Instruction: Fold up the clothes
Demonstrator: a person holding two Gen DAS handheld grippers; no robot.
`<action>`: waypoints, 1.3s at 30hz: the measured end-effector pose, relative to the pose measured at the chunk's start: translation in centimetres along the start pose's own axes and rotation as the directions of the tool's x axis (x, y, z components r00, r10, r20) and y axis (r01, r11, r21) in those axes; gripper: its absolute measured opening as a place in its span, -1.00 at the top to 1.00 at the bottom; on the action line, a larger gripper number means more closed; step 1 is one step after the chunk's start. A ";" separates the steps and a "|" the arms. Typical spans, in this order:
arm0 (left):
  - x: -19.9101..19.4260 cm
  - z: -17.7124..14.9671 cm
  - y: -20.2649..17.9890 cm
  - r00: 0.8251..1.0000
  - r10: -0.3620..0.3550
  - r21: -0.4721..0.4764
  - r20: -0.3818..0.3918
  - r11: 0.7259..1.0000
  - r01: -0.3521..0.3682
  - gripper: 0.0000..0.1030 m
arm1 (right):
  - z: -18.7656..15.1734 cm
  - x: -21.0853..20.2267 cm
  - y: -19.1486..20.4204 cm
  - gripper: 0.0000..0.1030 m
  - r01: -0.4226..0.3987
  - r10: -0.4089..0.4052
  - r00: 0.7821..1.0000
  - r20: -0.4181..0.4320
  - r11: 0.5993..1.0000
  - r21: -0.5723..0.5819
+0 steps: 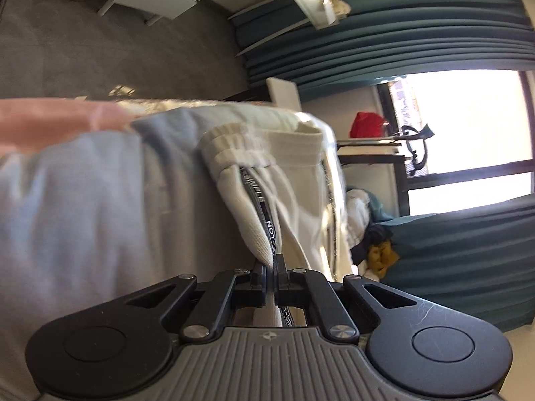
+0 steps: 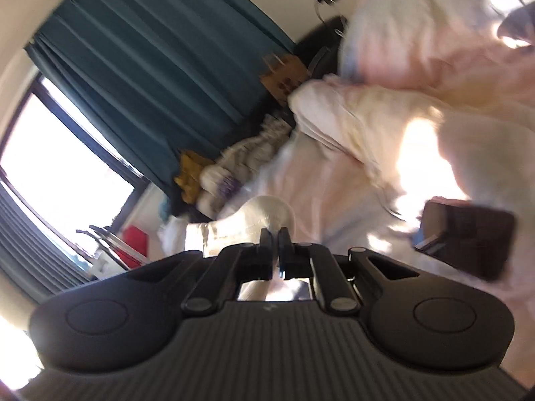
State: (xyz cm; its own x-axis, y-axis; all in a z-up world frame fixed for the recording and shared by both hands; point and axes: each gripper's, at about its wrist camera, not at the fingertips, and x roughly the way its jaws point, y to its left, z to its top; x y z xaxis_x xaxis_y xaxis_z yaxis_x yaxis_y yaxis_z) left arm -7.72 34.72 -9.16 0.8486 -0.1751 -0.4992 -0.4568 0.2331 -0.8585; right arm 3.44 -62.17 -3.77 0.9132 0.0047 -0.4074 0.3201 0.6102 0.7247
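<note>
Here the left tool (image 1: 273,264) is pinched tight on the waistband of the cream pants (image 1: 267,180), which stretch away toward 12 o'clock, and the right tool (image 2: 278,237) is pinched tight on cream cloth (image 2: 264,214) too, so keep both grips firm and the cloth pulled flat.

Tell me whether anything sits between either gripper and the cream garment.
Nothing does. The left gripper is already shut on the cream garment, and the right gripper is shut on its cream fabric too.
</note>
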 end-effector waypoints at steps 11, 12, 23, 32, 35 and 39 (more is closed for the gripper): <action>-0.6 -0.2 -0.6 0.996 0.077 0.154 -0.036 0.986 -0.071 0.48 | -6.2 0.0 -10.9 0.80 0.156 -0.137 0.962 -0.235 0.985 0.067; -1.2 -0.5 -1.0 0.996 0.086 0.180 -0.026 0.980 -0.080 0.40 | -5.9 -0.2 -10.5 0.77 0.154 -0.136 0.960 -0.243 0.986 0.058; -3.8 -6.2 -9.6 0.983 0.121 0.590 0.139 0.787 -0.180 -0.49 | -3.7 -2.8 -2.0 -0.19 0.204 -0.244 0.964 -0.106 0.934 -0.293; 4.1 -15.4 -19.3 0.997 0.065 0.788 0.047 0.610 -0.077 -0.55 | -9.9 -0.3 12.0 -0.19 -0.112 0.019 0.969 -0.247 0.924 -0.367; 7.7 -18.5 -21.7 0.996 0.083 0.806 -0.035 0.592 -0.021 -0.55 | -12.9 0.7 15.1 -0.17 -0.186 0.074 0.954 -0.292 0.908 -0.376; 12.7 -23.9 -24.8 0.992 0.105 0.869 -0.063 0.495 0.002 -0.58 | -15.6 2.0 16.3 -0.17 -0.230 0.122 0.942 -0.312 0.913 -0.337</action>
State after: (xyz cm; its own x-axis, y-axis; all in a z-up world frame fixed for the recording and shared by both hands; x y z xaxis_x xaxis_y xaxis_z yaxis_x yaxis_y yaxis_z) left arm 8.00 3.82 2.96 0.7774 -0.2091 -0.5932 0.0073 0.9461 -0.3239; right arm 6.56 -39.82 -1.45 0.8208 0.3263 -0.4689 -0.0030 0.8232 0.5678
